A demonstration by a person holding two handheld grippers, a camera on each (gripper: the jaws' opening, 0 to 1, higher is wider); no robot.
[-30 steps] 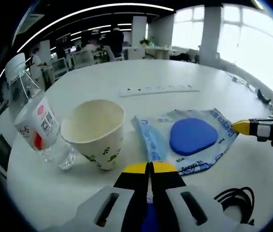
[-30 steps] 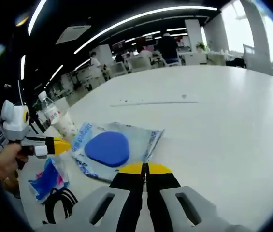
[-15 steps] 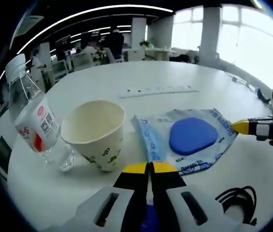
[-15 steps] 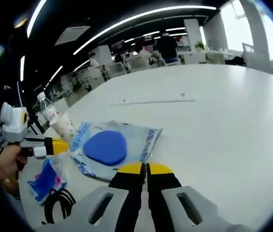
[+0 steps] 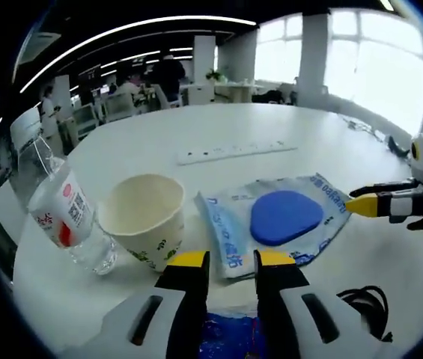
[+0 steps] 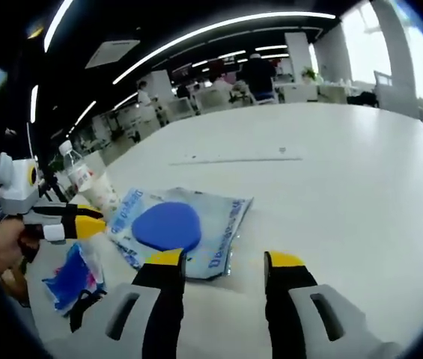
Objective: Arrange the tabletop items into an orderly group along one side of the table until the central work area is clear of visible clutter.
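Observation:
A blue pad (image 5: 286, 217) lies on a clear printed plastic bag (image 5: 222, 224) in the middle of the white table (image 5: 151, 134). Left of it stand a paper cup (image 5: 145, 228) and a tilted water bottle (image 5: 61, 213). My left gripper (image 5: 231, 262) is open just short of the bag's near edge, above a blue packet (image 5: 230, 336). My right gripper (image 6: 224, 260) is open over the other edge of the bag (image 6: 222, 217), holding nothing. In the right gripper view, the blue pad (image 6: 168, 224) lies ahead, with the left gripper (image 6: 84, 221) at the left. The right gripper (image 5: 379, 203) enters from the right.
A white power strip (image 5: 233, 149) lies farther back on the table. A black cable (image 5: 361, 303) coils near the table's edge, by the blue packet (image 6: 72, 277). Desks, chairs and people fill the office behind. A hand (image 6: 5, 247) holds the left gripper.
Both grippers were shut and now stand open. The left gripper view has shifted slightly, so the cup and bag sit a little lower and nearer.

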